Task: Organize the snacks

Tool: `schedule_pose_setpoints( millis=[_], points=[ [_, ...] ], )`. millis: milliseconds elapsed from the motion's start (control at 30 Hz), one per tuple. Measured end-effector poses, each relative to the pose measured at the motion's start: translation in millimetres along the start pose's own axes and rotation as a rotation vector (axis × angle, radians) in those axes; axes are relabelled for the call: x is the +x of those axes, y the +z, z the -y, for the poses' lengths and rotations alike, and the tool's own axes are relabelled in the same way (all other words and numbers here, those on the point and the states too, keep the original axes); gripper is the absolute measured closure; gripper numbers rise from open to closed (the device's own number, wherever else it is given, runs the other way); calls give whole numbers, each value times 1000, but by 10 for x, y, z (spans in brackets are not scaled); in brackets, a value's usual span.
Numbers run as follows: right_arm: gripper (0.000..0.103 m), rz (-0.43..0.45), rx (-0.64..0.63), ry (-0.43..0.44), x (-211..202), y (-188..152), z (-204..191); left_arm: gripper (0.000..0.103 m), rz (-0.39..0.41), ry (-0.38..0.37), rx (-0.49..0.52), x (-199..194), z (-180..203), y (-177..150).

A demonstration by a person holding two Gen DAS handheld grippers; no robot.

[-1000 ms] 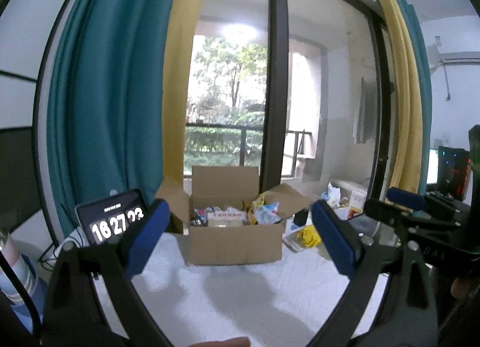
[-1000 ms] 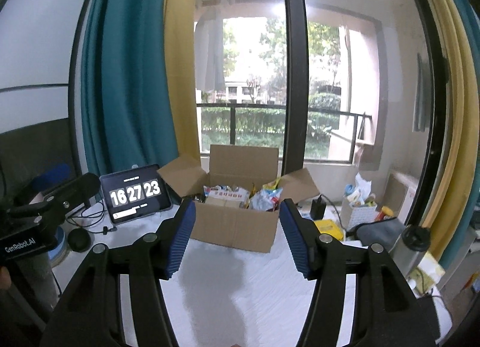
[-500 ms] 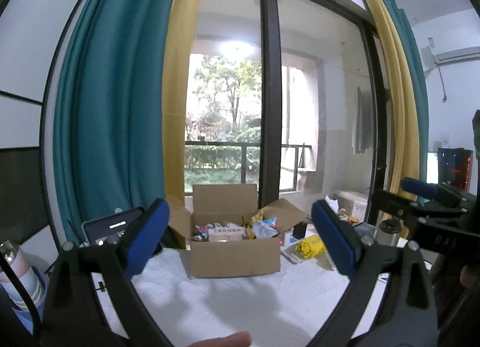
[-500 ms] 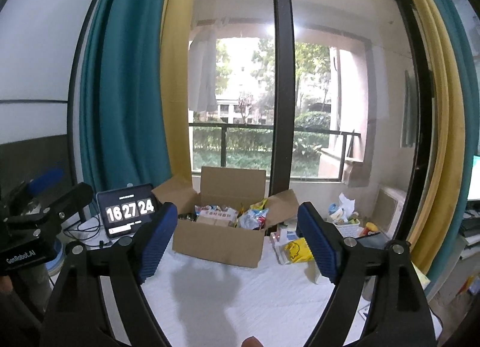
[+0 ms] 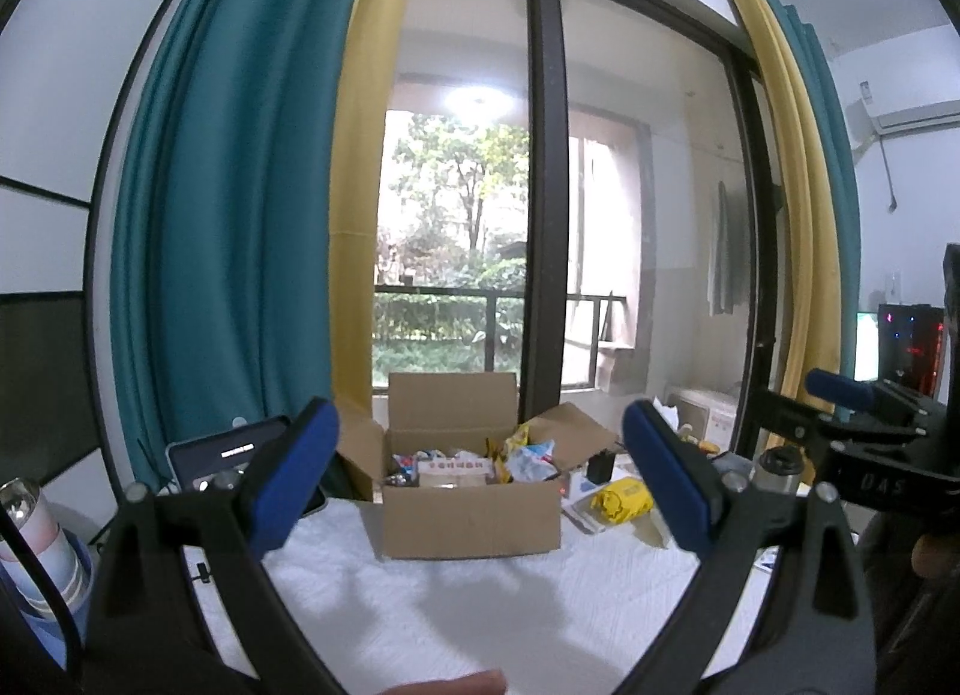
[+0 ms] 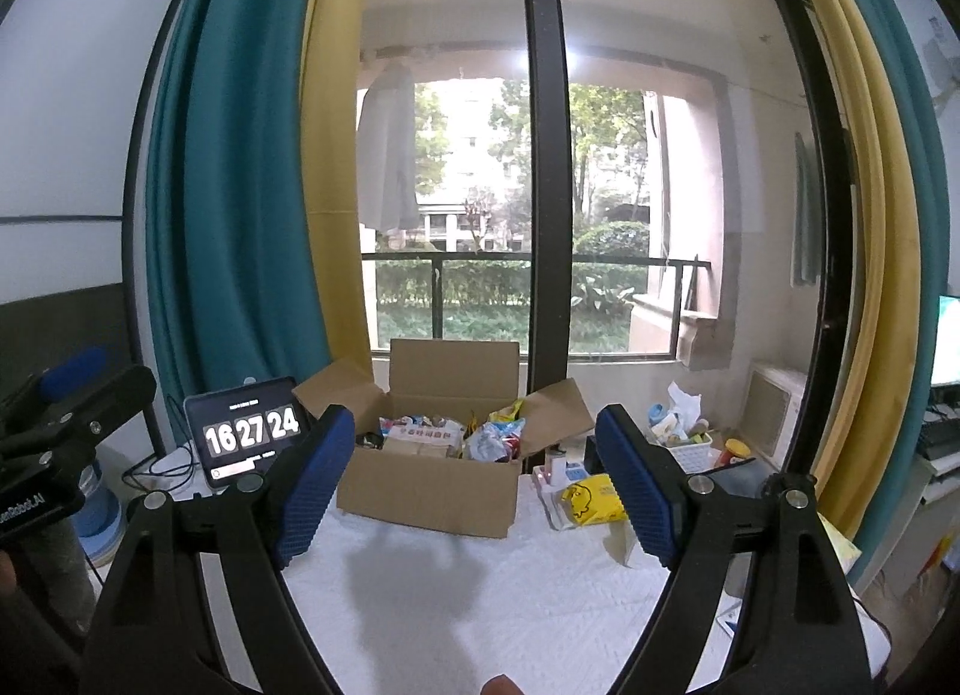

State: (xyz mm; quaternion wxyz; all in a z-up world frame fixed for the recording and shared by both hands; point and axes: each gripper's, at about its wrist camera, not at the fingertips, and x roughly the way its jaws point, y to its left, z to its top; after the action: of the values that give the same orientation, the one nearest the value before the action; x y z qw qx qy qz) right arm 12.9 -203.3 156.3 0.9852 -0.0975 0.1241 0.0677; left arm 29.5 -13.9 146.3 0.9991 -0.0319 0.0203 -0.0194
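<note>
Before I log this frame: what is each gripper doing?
Left gripper: open, holding nothing.
Right gripper: open, holding nothing.

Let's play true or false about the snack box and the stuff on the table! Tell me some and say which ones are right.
1. The cardboard box has its flaps open. True.
2. The box is empty. False: snack packets fill it.
3. The right gripper is holding a snack. False: its fingers are spread wide with nothing between them.
4. A yellow packet lies on the table to the right of the box. True.
5. The clock screen stands to the right of the box. False: it is on the left.
6. The left gripper is open. True.
</note>
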Motion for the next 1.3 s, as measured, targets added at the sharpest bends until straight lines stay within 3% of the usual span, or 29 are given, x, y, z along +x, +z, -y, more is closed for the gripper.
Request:
schedule_pose_setpoints(
  millis=[1300],
  points=[
    [18,-5,-7,1,-63,28,-70,6,-18,1,-19,-91,54,-5]
  ],
)
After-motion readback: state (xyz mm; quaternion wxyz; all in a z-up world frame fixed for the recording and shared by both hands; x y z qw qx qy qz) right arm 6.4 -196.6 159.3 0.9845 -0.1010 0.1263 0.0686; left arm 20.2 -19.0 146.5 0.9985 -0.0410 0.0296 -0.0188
